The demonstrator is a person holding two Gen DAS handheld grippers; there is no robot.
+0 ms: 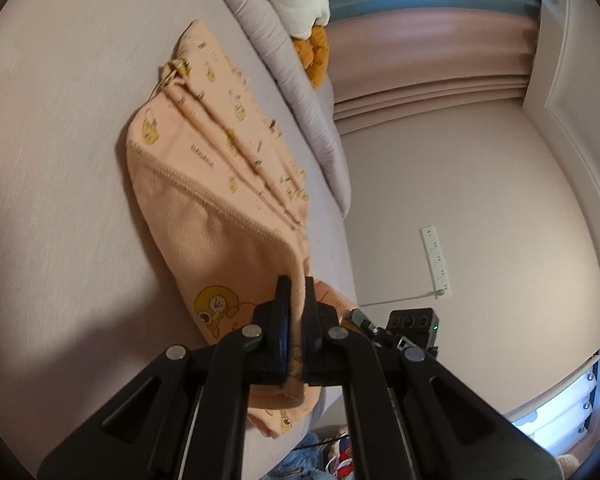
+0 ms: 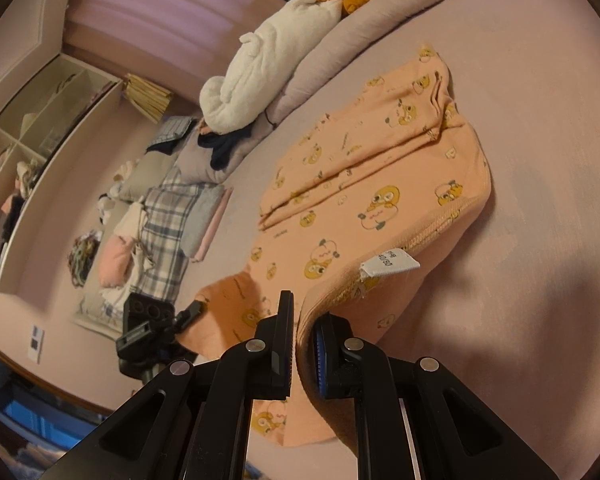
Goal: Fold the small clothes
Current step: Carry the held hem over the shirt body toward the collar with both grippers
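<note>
Gripping the near hem of a peach cartoon-print baby garment (image 1: 204, 184), the left gripper (image 1: 297, 292) pinched the cloth tight, lifting that edge off the pale pink bed (image 1: 60, 120). To its right, the right gripper (image 2: 305, 312) clamped the same garment near its white label (image 2: 390, 266), the rest lying flat on the bed.

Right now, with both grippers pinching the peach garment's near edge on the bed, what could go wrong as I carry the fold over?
1. The right gripper seems to hold only a thin bite of the peach garment, so the edge may slip out mid-fold.
2. The left gripper grips a bunched corner; uneven lifting could skew the fold.
3. The white care tag sticks out and may end up showing.
</note>
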